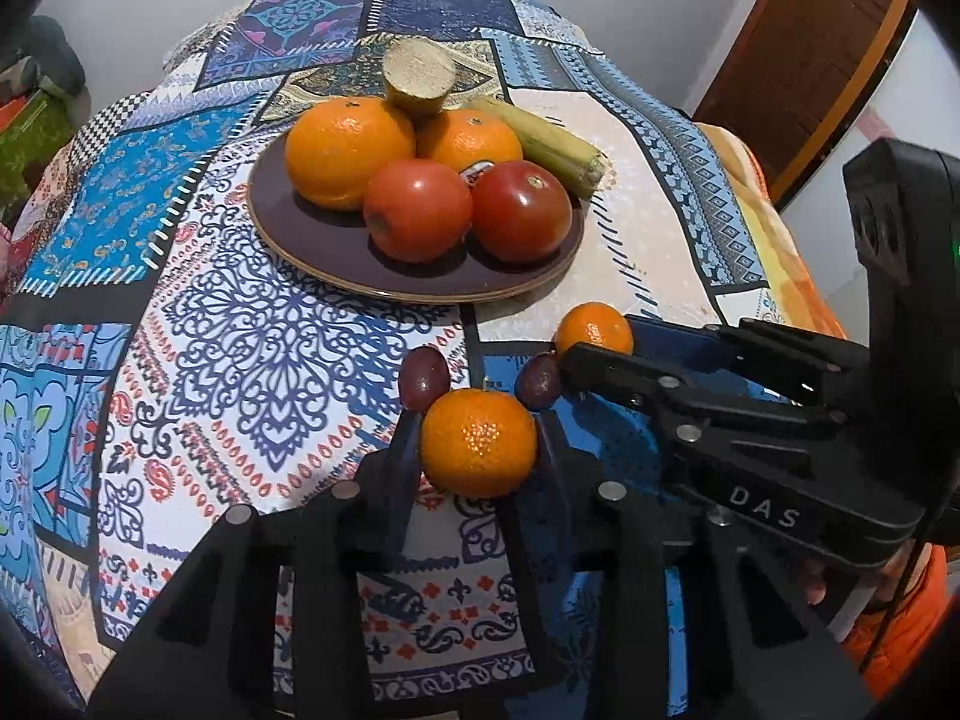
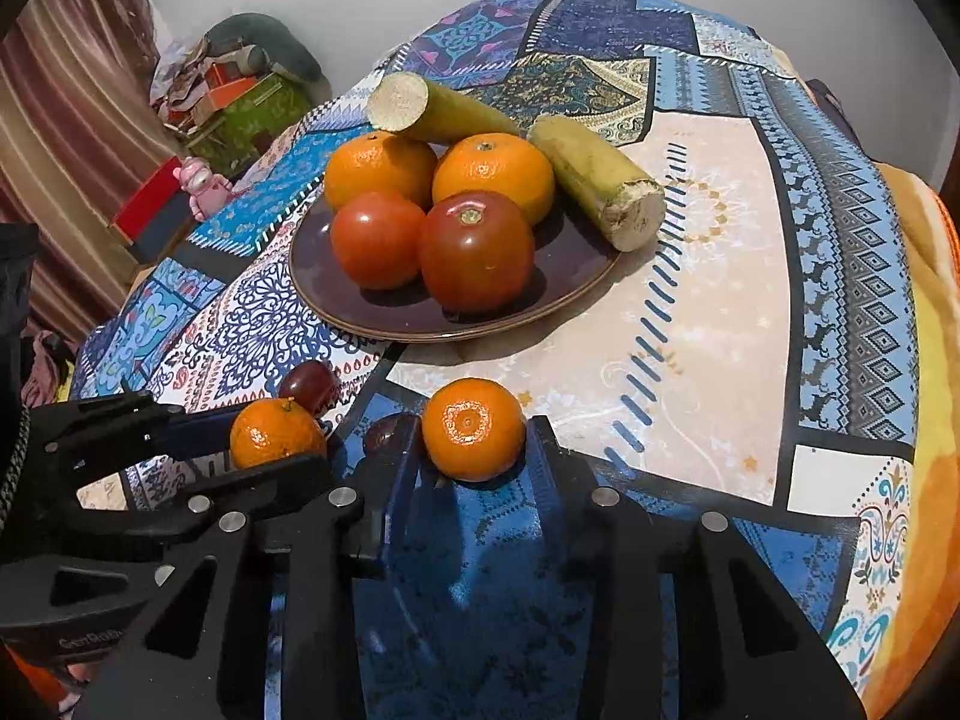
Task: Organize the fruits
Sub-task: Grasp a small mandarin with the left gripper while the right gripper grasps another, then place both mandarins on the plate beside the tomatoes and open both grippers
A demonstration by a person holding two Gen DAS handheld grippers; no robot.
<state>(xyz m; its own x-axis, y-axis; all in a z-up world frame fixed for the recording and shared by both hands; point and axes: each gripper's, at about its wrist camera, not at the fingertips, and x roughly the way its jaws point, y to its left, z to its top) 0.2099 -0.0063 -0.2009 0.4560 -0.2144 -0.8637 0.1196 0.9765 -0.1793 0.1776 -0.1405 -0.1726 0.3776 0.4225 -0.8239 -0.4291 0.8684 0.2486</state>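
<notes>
A dark purple plate (image 1: 312, 240) (image 2: 558, 276) holds two oranges (image 1: 348, 150) (image 2: 378, 165), two tomatoes (image 1: 417, 207) (image 2: 477, 249) and two cut yellow-green stalks (image 1: 420, 75) (image 2: 600, 177). My left gripper (image 1: 477, 444) is shut on a mandarin (image 1: 477, 441) (image 2: 276, 435) just above the cloth. My right gripper (image 2: 474, 432) is shut on a second mandarin (image 2: 474, 429) (image 1: 594, 327). Two dark grapes (image 1: 423, 375) (image 2: 309, 384) lie on the cloth beside the mandarins.
A patterned blue patchwork cloth (image 1: 240, 330) (image 2: 720, 330) covers the table. Boxes and a pink toy (image 2: 204, 183) stand beyond the left edge. A brown door (image 1: 804, 48) is at the far right. The two grippers are close together near the front edge.
</notes>
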